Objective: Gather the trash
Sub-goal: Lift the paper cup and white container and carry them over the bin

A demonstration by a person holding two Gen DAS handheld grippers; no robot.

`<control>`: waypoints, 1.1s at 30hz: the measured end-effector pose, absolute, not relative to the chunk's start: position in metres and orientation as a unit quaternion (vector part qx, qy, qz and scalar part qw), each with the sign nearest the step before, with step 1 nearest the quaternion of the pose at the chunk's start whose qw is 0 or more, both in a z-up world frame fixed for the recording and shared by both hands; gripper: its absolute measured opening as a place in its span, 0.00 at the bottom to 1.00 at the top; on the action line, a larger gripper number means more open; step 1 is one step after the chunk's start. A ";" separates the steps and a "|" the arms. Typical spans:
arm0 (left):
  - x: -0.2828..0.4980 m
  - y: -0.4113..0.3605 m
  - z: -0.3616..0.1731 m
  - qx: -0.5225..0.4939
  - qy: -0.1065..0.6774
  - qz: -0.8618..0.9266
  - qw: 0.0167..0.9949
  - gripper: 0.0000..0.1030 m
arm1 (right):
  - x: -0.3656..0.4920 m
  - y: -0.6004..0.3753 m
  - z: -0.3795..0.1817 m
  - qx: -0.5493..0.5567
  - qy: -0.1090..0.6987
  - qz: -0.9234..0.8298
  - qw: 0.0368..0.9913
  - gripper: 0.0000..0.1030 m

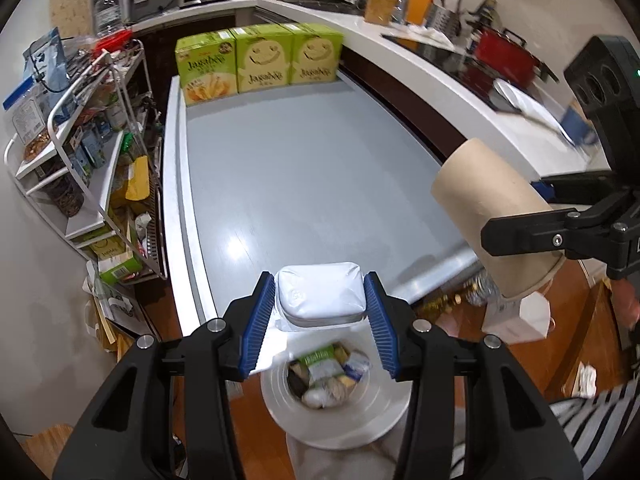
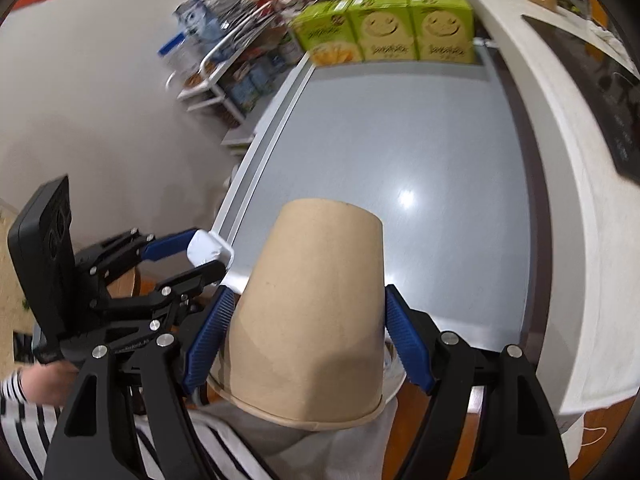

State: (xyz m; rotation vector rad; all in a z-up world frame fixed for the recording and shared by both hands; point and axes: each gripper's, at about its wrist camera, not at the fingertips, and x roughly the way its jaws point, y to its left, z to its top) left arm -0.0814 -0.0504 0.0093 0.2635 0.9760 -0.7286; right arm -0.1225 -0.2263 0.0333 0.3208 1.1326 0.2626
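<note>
Above the trash bin (image 1: 384,412), left tool (image 1: 320,312) grips a white packet (image 1: 320,296); right tool (image 2: 308,336) clamps a paper cup (image 2: 312,312).

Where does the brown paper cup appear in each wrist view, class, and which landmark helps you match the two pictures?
Left wrist view: the brown paper cup is at the right edge, held in the right tongs.
Right wrist view: the cup fills the lower centre.
Shared landmark: the three green snack boxes at the grey counter's far end.
</note>
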 end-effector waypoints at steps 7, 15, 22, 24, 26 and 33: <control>-0.105 -0.045 -0.005 0.142 0.482 -0.357 0.787 0.46 | -0.147 -0.209 0.017 0.131 0.570 0.156 0.796 0.72; -0.132 -0.044 -0.030 0.179 0.512 -0.381 0.749 0.46 | -0.166 -0.187 -0.011 0.096 0.616 0.183 0.760 0.72; -0.140 -0.044 -0.060 0.200 0.543 -0.390 0.716 0.46 | -0.167 -0.174 -0.044 0.075 0.651 0.187 0.732 0.72; -0.141 -0.044 -0.070 0.205 0.552 -0.388 0.709 0.46 | -0.165 -0.172 -0.057 0.067 0.661 0.180 0.726 0.72; -0.141 -0.045 -0.083 0.212 0.561 -0.383 0.703 0.46 | -0.160 -0.170 -0.070 0.059 0.669 0.169 0.722 0.72; -0.138 -0.048 -0.131 0.218 0.603 -0.357 0.679 0.46 | -0.158 -0.171 -0.116 0.055 0.692 0.121 0.709 0.72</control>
